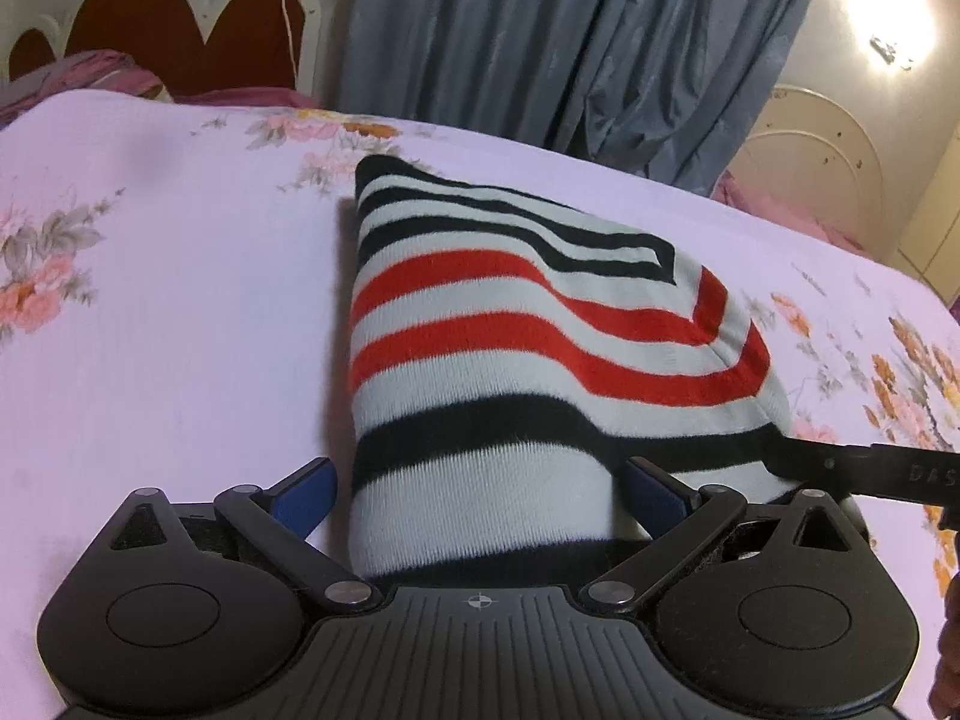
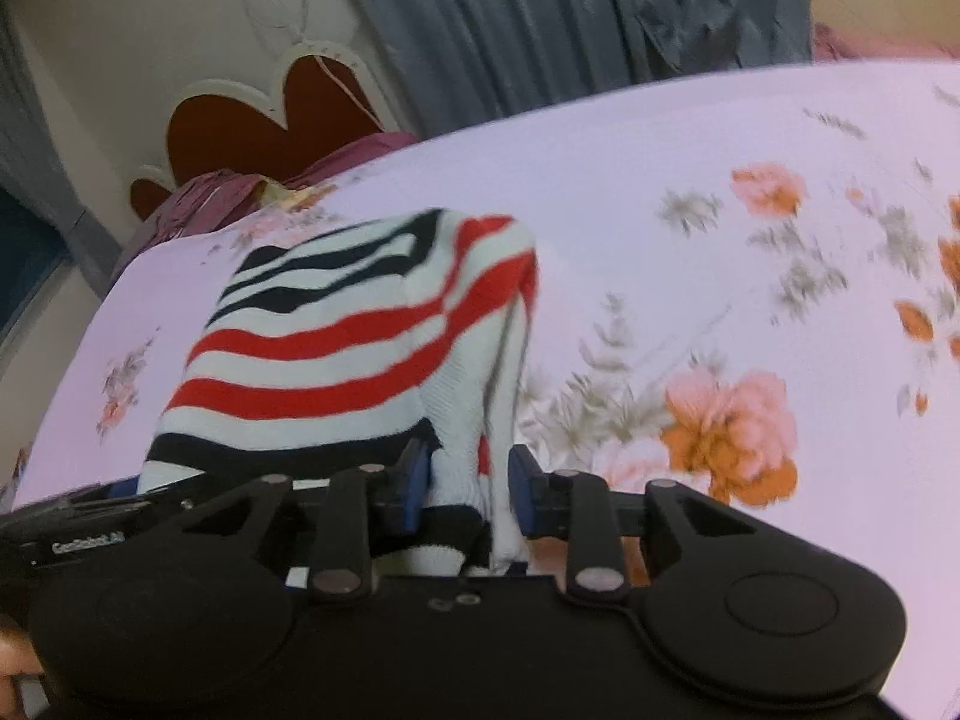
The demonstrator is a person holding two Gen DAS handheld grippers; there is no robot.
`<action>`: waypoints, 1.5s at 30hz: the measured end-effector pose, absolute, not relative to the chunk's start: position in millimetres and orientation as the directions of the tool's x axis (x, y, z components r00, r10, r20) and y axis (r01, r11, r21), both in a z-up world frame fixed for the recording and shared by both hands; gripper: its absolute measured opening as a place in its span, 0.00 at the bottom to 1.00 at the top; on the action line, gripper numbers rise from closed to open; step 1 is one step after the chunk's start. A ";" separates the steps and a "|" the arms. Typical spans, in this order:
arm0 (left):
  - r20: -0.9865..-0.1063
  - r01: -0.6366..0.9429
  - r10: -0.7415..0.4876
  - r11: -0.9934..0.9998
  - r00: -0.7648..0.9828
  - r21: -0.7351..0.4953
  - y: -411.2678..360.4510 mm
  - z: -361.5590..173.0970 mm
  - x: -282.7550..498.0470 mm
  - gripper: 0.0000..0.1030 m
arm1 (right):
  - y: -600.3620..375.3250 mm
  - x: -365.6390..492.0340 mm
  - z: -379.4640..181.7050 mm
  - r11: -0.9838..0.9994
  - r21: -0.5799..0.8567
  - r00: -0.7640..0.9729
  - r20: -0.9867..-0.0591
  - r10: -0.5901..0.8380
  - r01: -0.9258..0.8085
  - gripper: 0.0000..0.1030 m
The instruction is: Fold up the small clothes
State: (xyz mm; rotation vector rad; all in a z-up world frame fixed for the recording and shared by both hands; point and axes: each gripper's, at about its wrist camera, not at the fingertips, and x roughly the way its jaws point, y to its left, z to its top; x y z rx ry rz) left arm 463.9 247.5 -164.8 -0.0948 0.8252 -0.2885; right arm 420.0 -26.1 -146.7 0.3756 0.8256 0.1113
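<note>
Striped garment [image 1: 510, 354] between both tools, on floral bedsheet [image 1: 168, 312].

Striped garment [image 1: 510, 354] on floral bed [image 1: 150, 300], seemingly.

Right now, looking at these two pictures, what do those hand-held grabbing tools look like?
Both are matte black plastic. The left gripper has a ribbed central body with a small crosshair mark, two round side housings, and hinged link bars with silver pivot pins. Its fingers carry blue pads. The right gripper has the same build and blue pads; white lettering shows on the tool at the picture's left edge.
</note>
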 end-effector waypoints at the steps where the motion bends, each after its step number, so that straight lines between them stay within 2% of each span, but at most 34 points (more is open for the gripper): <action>1: -0.711 0.222 -0.293 0.956 0.640 -0.193 248.4 -163.5 460.2 0.97 | -23.6 418.5 -145.2 0.936 0.350 0.679 -0.698 0.228 0.046 0.26; 4: -0.708 0.244 -0.312 0.949 0.633 -0.199 253.1 -161.4 446.4 0.97 | -22.1 407.6 -135.8 0.931 0.363 0.687 -0.687 0.238 0.040 0.27; 8: -0.718 0.249 -0.322 0.946 0.617 -0.210 259.8 -169.1 433.9 0.97 | -19.6 385.4 -131.1 0.925 0.379 0.690 -0.676 0.257 0.026 0.33; 13: -0.715 0.256 -0.320 0.946 0.622 -0.201 259.2 -176.0 432.3 0.97 | -19.8 371.7 -153.4 0.925 0.373 0.653 -0.719 0.237 0.076 0.30; 17: -0.713 0.258 -0.317 0.946 0.625 -0.195 258.7 -178.6 432.3 0.97 | -30.9 366.7 -173.8 0.889 0.438 0.663 -0.706 0.249 0.133 0.31; 21: -0.727 0.247 -0.306 0.950 0.615 -0.191 257.2 -174.1 432.4 0.97 | -20.3 362.9 -168.0 0.916 0.380 0.662 -0.720 0.208 0.125 0.31; 23: -0.737 0.252 -0.302 0.950 0.605 -0.182 255.2 -172.5 432.2 0.97 | -21.7 361.7 -167.4 0.908 0.395 0.660 -0.722 0.211 0.142 0.32; 25: -0.745 0.248 -0.297 0.952 0.597 -0.180 254.2 -170.2 431.2 0.97 | -21.8 361.7 -167.1 0.904 0.398 0.656 -0.726 0.207 0.156 0.35; 27: -0.752 0.242 -0.290 0.954 0.593 -0.177 252.8 -169.0 429.5 0.99 | -19.8 361.8 -164.6 0.909 0.383 0.654 -0.732 0.192 0.162 0.46; 35: -0.789 0.177 -0.228 0.972 0.571 -0.152 245.0 -169.1 429.0 1.00 | -16.3 362.5 -152.3 0.938 0.311 0.649 -0.748 0.141 0.154 0.57; 37: -0.801 0.157 -0.205 0.978 0.563 -0.139 242.2 -168.1 428.8 1.00 | -17.4 365.5 -158.2 0.952 0.262 0.631 -0.768 0.106 0.159 0.65; 45: -0.784 0.074 -0.105 0.994 0.612 -0.076 234.4 -162.5 407.2 1.00 | -18.7 362.4 -155.4 0.951 0.271 0.630 -0.767 0.120 0.149 0.66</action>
